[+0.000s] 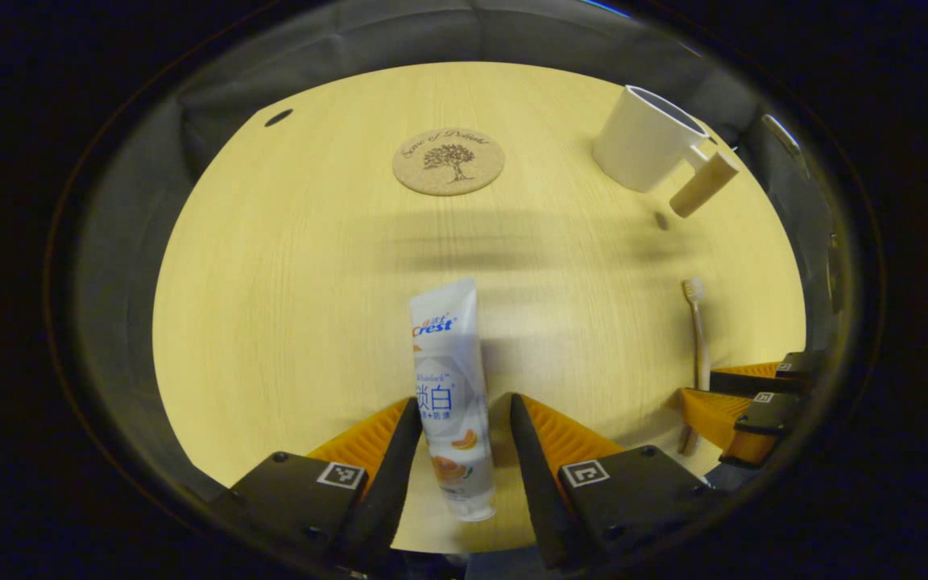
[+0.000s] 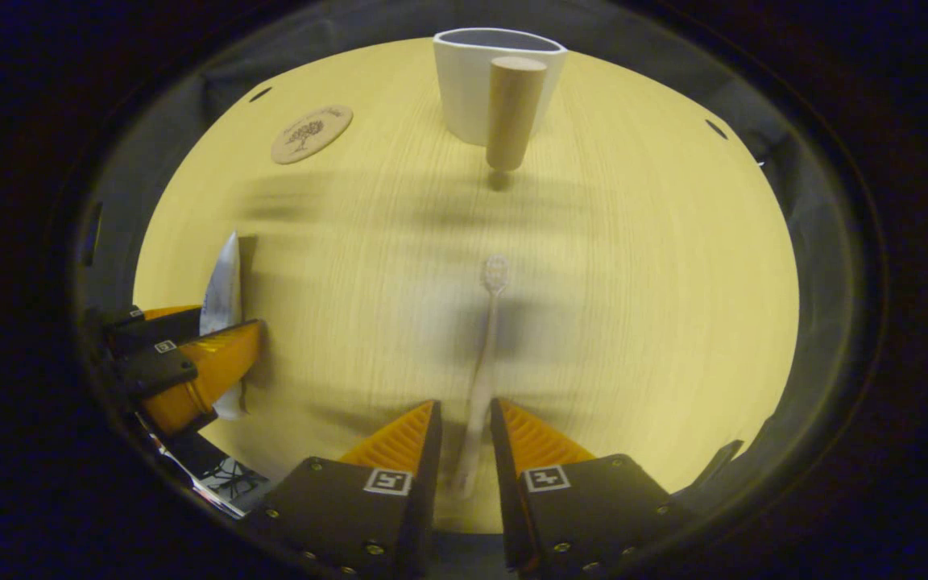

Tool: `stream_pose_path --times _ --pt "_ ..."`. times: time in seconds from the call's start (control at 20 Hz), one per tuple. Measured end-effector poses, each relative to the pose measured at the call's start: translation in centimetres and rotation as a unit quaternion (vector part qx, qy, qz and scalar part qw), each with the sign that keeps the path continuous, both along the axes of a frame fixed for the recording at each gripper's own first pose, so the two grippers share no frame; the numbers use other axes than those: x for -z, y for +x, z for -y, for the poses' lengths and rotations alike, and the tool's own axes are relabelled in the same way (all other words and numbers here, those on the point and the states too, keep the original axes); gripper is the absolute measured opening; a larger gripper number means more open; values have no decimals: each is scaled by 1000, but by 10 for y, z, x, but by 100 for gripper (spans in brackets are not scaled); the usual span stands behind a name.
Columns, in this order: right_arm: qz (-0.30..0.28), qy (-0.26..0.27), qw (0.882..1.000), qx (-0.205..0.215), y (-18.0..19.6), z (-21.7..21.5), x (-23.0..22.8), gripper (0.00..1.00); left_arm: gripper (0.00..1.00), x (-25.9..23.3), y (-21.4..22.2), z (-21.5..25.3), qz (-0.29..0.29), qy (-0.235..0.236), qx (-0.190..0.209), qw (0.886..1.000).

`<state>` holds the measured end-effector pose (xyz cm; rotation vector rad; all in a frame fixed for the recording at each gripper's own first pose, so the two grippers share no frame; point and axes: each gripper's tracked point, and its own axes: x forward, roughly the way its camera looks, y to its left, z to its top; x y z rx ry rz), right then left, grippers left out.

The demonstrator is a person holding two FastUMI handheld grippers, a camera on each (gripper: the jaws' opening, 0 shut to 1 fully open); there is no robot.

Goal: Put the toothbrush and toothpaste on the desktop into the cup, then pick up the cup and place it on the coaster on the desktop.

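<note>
In the left gripper view, the white printed plastic toothpaste tube (image 1: 449,395) is seen at lower centre between the fingers of the left gripper (image 1: 464,419). Gaps show on both sides of the tube, so the jaws are judged released around it rather than clenched.

In the right gripper view, the pale slim toothbrush (image 2: 484,370) lies between the fingers of the right gripper (image 2: 464,427), its bristled head toward the frame's centre. The jaws stand narrow; whether they already press on the handle cannot be told, as the handle is blurred.

The white cup with a cylindrical wooden handle (image 2: 496,80) stands at top centre, and the round cork coaster (image 2: 312,134) lies at upper left on the light wooden desktop (image 2: 633,306).

A slip is judged likely if the thin handle is pinched off-centre. The soft tube could buckle or pivot if closed on unevenly. The cup could be tipped by a long item dropped in at a slant.
</note>
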<state>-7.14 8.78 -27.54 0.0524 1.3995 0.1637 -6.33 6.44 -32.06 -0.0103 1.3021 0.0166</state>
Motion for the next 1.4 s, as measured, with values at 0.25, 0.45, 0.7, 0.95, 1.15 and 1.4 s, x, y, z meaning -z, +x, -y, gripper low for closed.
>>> stream_pose_path --times 0.25,0.45,0.7,0.95,1.15,1.4 --pt "9 13 1000 2 1 5 -1 15 49 0 -2 1 -1 -1 -8 1000" --pt "24 38 999 1 0 3 -3 4 34 -2 -3 1 5 -4 -10 1000" --pt "53 57 997 -3 -1 3 -4 4 20 -4 -7 3 28 -19 -6 999" --pt "113 78 990 7 5 5 -27 4 22 -24 0 -2 80 -8 -17 997" --pt "183 114 976 21 20 1 -55 4 22 -50 19 3 145 1 -11 989" --pt "267 157 950 38 47 -3 -94 4 22 -84 43 13 223 -13 -25 974"
